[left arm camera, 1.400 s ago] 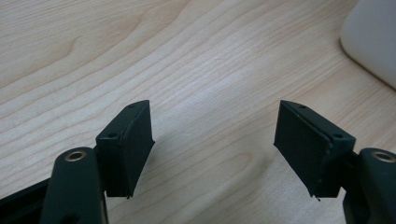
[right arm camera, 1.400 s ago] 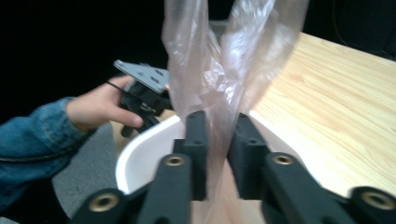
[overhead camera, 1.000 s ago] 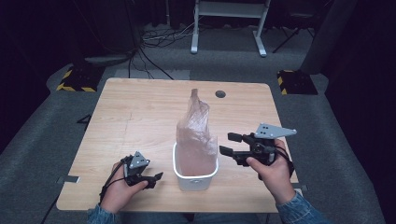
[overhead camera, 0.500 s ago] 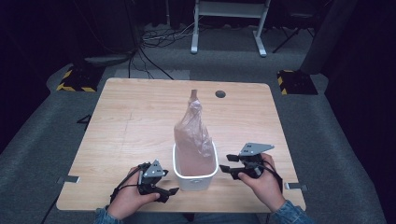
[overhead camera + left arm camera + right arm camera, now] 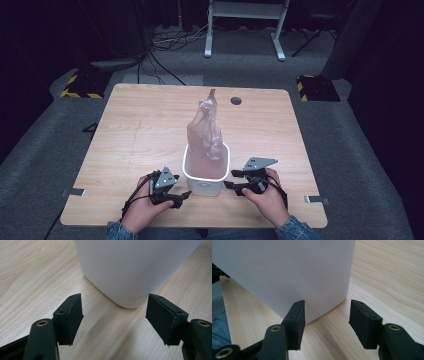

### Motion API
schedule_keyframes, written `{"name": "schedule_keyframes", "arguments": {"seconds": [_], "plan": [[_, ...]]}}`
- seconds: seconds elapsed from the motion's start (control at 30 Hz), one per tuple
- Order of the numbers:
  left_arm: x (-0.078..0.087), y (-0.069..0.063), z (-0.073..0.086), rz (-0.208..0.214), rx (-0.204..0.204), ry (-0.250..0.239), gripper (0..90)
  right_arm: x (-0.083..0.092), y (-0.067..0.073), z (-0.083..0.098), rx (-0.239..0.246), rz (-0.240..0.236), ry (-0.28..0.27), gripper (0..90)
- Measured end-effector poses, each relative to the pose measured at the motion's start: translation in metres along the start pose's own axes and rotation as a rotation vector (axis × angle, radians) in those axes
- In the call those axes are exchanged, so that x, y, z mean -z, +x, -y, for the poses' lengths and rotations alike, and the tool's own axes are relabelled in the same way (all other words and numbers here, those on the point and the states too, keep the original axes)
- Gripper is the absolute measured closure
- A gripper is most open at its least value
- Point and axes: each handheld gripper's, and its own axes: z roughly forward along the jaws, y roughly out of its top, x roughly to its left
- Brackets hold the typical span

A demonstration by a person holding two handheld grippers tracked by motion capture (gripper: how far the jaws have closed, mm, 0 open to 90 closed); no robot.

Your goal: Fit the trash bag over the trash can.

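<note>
Hand-held gripper, left (image 5: pixel 184 194): jaws wide, just narrowing, nothing between, low beside white bin (image 5: pixel 206 185) near counter (image 5: pixel 140 130) front edge. Hand-held gripper, right (image 5: pixel 228 179): half open, empty, opposite wall. Probably light, stiff, smooth-walled; thin bag (image 5: pixel 205 132) crumples. Best pinched at rim.

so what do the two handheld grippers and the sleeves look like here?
Both the left gripper and the right gripper are black, each topped by a grey three-cornered plate. Flat black rectangular pads sit on arms with brass-coloured pivot rings. A black cable trails from each. The sleeves are blue denim.
</note>
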Motion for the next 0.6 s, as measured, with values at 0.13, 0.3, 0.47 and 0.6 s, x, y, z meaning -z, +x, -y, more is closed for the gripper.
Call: {"name": "schedule_keyframes", "arguments": {"seconds": [0.13,0.3,0.47,0.6], "plan": [[0.02,0.003,-0.006,0.06,0.044,-0.032,28.0,0.012,-0.007,-0.002,-0.002,0.015,-0.003,45.3],[0.045,0.006,-0.021,-0.03,0.011,-0.077,27.7,0.04,-0.014,-0.019,0.011,0.056,-0.054,45.3],[0.064,0.007,-0.039,-0.058,0.007,-0.136,28.9,0.061,-0.008,-0.039,0.04,0.074,-0.109,46.7],[0.075,0.008,-0.054,-0.077,-0.018,-0.166,30.2,0.071,0.0,-0.052,0.075,0.076,-0.132,49.5]]}}
